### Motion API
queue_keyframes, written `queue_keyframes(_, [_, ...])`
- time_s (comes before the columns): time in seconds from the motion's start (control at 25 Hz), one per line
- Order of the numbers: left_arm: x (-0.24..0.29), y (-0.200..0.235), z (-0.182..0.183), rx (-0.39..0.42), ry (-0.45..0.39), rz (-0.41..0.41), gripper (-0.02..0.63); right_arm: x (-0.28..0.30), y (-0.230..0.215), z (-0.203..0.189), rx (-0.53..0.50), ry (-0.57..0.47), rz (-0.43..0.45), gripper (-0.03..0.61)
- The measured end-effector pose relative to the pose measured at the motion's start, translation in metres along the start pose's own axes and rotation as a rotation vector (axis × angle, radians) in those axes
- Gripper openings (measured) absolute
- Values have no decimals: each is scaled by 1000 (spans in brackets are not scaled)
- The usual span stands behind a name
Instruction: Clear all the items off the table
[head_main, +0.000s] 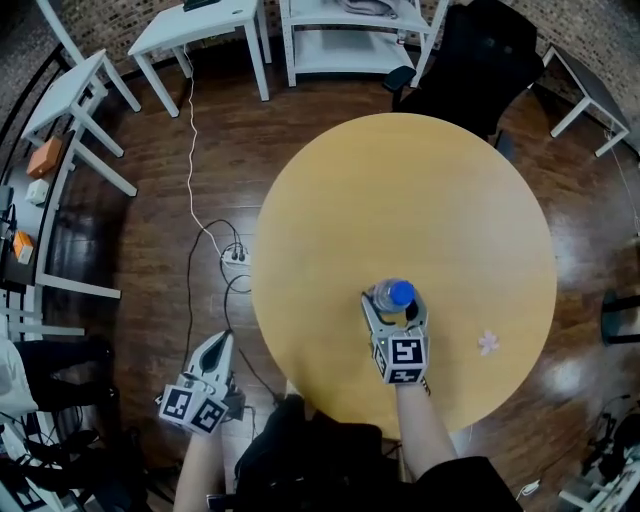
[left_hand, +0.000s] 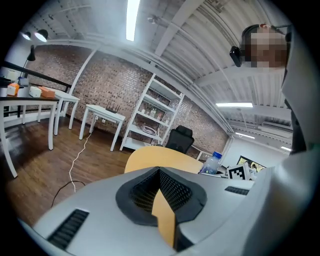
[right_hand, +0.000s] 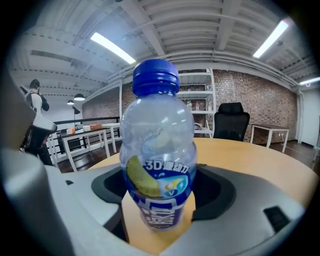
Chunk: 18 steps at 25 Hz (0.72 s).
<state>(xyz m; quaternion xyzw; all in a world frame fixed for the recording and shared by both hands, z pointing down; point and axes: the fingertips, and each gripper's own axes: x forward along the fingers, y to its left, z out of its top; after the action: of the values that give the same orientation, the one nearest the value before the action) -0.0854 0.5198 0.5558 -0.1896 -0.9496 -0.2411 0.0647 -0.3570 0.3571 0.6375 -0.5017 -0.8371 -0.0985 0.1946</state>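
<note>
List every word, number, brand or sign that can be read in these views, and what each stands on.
"3D", followed by Chinese characters I cannot read with certainty: on the blue label of the bottle.
Smaller print lower on that label: too blurred to read.
Square markers on the left cube and the right cube: black-and-white patterns, no letters.

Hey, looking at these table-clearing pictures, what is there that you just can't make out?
- Small pink thing on the round wooden table: head view, too small to identify.
- Clear plastic bottle with blue cap: head view, its body is mostly hidden under the cap and the right gripper.
- Bottle's lower label: right gripper view, print blurred.
- Table's near edge: head view, covered by the person's dark clothing.
</note>
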Motion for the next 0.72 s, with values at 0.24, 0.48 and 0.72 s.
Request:
queue_keyframes(0.24, [15,-13,6,25,19,-123,0,-46,-10,21,5,-52,-102,373])
queue_keyframes(0.48, [43,-50,21,61,10,-356,0,-127,-30,32,25,-107,-321,373])
queue_keyframes(0.72, [63,-117,9,60,17,-574,0,-226,-50,17,56,-136,-520,373])
